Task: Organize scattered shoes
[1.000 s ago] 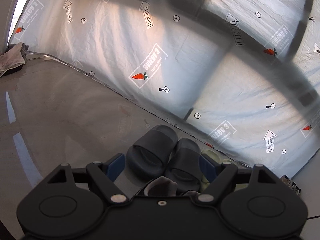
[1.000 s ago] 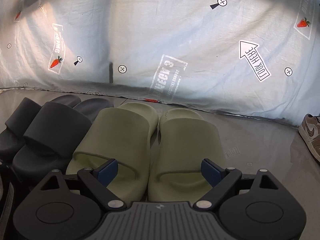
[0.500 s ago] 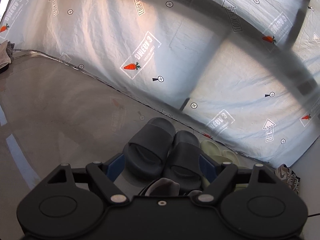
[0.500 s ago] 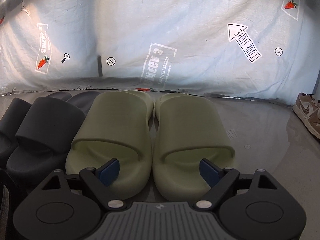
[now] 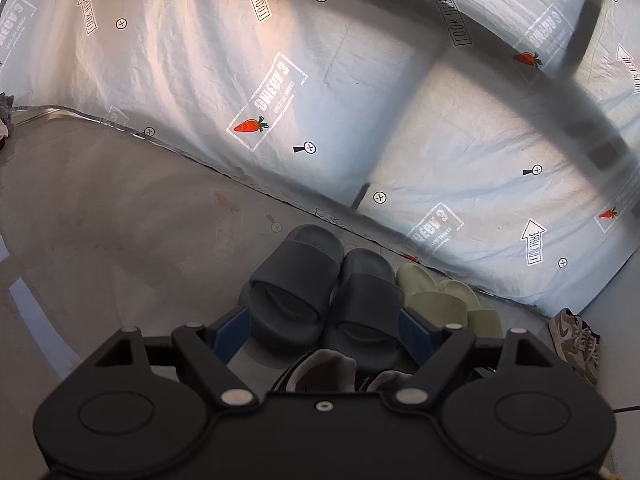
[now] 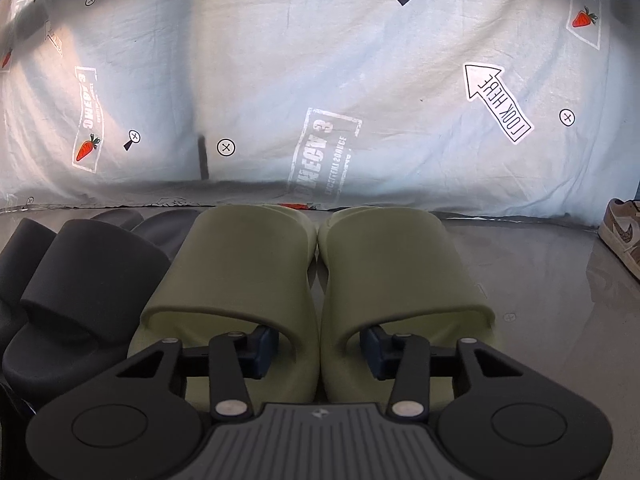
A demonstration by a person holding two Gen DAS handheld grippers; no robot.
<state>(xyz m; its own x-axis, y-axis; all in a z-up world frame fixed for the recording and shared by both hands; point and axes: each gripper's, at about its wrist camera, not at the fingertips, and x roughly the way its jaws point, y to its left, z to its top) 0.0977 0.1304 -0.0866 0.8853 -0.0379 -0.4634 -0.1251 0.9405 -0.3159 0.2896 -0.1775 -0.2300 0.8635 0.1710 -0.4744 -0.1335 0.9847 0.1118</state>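
Two olive green slides [image 6: 248, 272] [image 6: 396, 272] stand side by side on the grey floor, toes to the sheet-covered wall. My right gripper [image 6: 318, 346] has one finger inside each slide's opening, with the two inner side walls between the fingers; the jaws stand partly closed. Two black slides [image 6: 92, 276] sit left of the green pair. In the left wrist view the black slides [image 5: 296, 284] [image 5: 368, 300] lie ahead of my open, empty left gripper [image 5: 320, 330], with the green slides [image 5: 448, 300] to their right. A brown sneaker [image 6: 624, 232] lies at the far right.
A printed white sheet [image 5: 320, 100] covers the wall behind the shoes. The brown sneaker also shows in the left wrist view [image 5: 576, 340]. A sandalled foot with a grey sock [image 5: 324, 370] is just below the left gripper. Bare glossy floor [image 5: 120, 220] stretches to the left.
My right gripper has moved forward, its fingers have entered the green slides and narrowed. My left gripper has drawn back and turned a little, showing more of the shoe row.
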